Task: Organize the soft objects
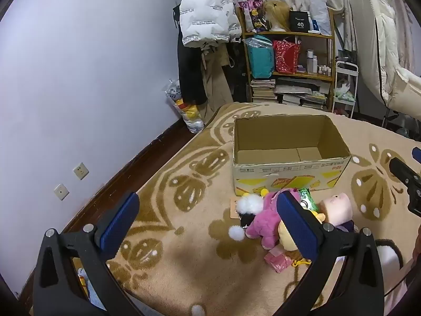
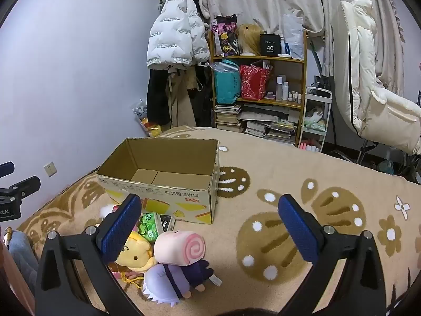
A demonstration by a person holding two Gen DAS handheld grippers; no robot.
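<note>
- Several soft toys lie in a heap on the patterned blanket (image 2: 289,184) of the bed, just in front of the open cardboard box (image 2: 163,173): a pink plush (image 1: 263,223), a yellow plush (image 2: 134,256), a pink swirl-roll plush (image 2: 181,247) and a purple doll (image 2: 173,281).
- We see no toy in the box, so we judge the sorting barely begun, with the first pick in hand.
- Our left gripper (image 1: 208,226) hovers with its fingers wide apart and nothing between them; our right gripper (image 2: 210,229) is likewise spread and empty.
- Next, we think, one gripper must drop onto a toy, close on it, then carry it over the box's near wall.
- Only the left view shows the pink plush with its white pompoms clearly.
- Only the right view shows the swirl roll's face, the purple doll, and green packets (image 2: 148,226) beside the box.
</note>
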